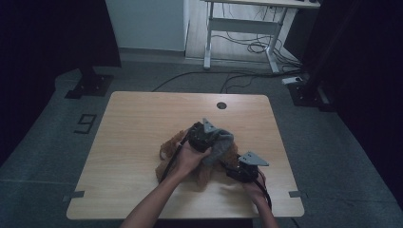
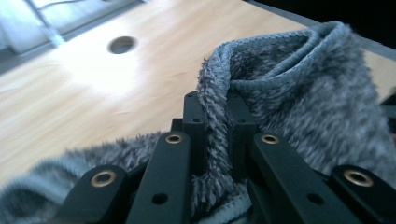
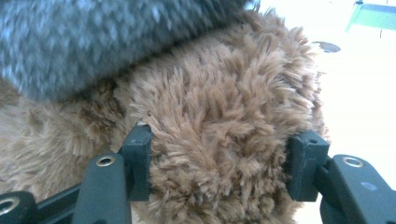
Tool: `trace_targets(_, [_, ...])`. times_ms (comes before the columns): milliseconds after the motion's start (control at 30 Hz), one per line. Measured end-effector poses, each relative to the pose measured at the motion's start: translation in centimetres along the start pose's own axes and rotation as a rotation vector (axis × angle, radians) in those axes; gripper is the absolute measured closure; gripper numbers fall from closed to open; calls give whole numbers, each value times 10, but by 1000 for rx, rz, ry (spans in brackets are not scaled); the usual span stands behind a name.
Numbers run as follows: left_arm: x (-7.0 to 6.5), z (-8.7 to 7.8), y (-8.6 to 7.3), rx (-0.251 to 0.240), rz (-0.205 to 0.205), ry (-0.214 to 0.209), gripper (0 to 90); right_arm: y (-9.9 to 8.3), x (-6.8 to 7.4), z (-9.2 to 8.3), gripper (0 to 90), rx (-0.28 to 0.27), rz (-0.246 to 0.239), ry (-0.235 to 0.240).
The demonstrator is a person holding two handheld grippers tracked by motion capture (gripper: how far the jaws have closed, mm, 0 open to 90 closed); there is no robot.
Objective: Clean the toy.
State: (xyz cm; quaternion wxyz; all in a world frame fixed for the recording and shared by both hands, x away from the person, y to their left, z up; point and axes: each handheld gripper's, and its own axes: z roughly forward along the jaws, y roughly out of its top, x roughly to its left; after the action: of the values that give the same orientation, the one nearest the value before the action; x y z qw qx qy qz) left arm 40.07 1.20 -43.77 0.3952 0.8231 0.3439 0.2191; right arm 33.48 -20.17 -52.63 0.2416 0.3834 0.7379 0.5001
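A brown plush toy (image 1: 167,148) lies in the middle of the wooden table (image 1: 138,114), with a grey fuzzy cloth (image 1: 221,145) draped over it. My left gripper (image 1: 205,133) sits above the toy's far side. In the left gripper view it (image 2: 215,105) is shut on a raised fold of the grey cloth's hem (image 2: 299,93). My right gripper (image 1: 239,171) comes in from the front right. In the right gripper view its jaws (image 3: 222,158) clasp a rounded part of the plush toy (image 3: 219,107), pads pressed into the fur, with the grey cloth (image 3: 93,42) lying just above.
A round cable hole (image 1: 221,105) sits near the table's far edge. Beyond the table, a white-legged desk (image 1: 240,23) stands over loose cables (image 1: 256,47) on the floor. Dark stand bases rest at back left (image 1: 90,85) and back right (image 1: 304,92).
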Motion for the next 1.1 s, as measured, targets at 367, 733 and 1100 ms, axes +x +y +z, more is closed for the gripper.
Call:
trace_targets(367, [79, -42, -60, 39, -175, 97, 811, -2, -1, -3, 408, 19, -13, 27])
trace_targets(733, [96, -44, -121, 78, -269, 79, 810, -5, -4, -5, 408, 29, 21, 51])
trace_targets(1100, [96, -21, -80, 5, -332, 19, 820, 0, 4, 11, 422, -20, 32, -31])
